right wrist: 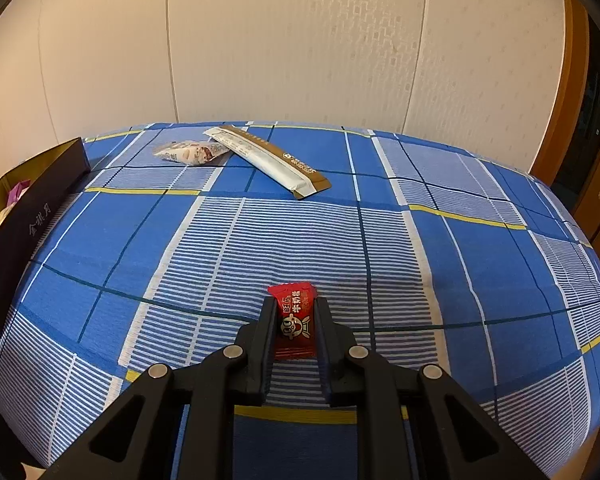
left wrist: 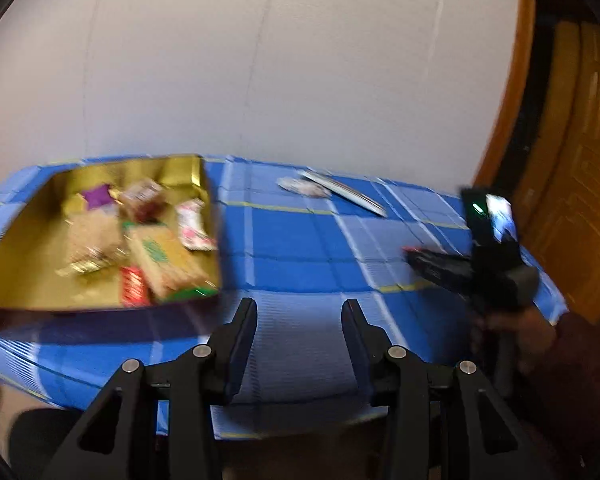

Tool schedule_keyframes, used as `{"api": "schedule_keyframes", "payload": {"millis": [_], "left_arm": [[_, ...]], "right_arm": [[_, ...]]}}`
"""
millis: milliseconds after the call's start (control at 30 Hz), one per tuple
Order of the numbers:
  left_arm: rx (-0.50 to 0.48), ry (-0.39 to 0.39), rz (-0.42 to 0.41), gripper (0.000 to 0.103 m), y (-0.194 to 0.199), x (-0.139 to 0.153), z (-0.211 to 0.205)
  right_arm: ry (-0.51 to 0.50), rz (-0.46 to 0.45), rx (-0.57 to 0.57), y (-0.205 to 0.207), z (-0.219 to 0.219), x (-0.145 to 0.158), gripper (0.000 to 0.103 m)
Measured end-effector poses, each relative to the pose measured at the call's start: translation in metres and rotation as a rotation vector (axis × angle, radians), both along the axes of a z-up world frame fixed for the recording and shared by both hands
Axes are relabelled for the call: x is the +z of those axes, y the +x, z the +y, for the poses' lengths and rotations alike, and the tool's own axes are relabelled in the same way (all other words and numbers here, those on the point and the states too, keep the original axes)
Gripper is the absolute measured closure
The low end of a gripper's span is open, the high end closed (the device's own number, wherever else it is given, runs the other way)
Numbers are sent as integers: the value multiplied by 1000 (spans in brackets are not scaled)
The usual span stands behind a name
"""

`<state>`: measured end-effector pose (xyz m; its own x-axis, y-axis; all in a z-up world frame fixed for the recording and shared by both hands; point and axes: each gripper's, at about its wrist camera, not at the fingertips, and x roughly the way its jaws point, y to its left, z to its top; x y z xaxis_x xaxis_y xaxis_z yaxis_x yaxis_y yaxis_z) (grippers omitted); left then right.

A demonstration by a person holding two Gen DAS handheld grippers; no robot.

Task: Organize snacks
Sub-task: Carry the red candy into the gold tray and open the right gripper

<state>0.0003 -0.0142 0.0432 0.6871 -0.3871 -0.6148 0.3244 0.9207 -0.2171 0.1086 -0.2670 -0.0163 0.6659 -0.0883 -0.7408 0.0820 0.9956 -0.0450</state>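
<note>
My right gripper (right wrist: 294, 306) is shut on a small red candy wrapper (right wrist: 294, 322), which sits low over the blue plaid tablecloth (right wrist: 380, 240). In the blurred left wrist view, my left gripper (left wrist: 298, 308) is open with nothing between its fingers, near the table's front edge. A gold-lined box (left wrist: 20, 264) lies to its upper left, holding several snack packets (left wrist: 160, 256). The right gripper (left wrist: 414, 256) shows at the right of that view, with a bit of red at its tip. A long white-and-brown stick packet (right wrist: 268, 160) and a small pale packet (right wrist: 188, 153) lie at the far side of the table.
The box's dark outer wall (right wrist: 24, 220) stands at the left in the right wrist view. A pale wall rises behind the table. A wooden door frame (right wrist: 560, 120) is at the right. A hand (left wrist: 532, 332) holds the right gripper's handle.
</note>
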Motion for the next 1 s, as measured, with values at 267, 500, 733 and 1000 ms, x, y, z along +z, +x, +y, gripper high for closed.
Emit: {"api": "schedule_keyframes", "payload": {"millis": [267,500,733,1000], "left_arm": [[-26,15,59,58,-3,-28,-7],[37,18,102,58,1,-47,6],[98,21,118,58,4,-56,20],[127,0,104,58,3,-57,29]], "right_arm": [[16,60,22,7,5,4,86],[68,116,77,18,26,6,86],[167,117,195,30,67,28,86],[215,97,399,41,144,61,86]]}}
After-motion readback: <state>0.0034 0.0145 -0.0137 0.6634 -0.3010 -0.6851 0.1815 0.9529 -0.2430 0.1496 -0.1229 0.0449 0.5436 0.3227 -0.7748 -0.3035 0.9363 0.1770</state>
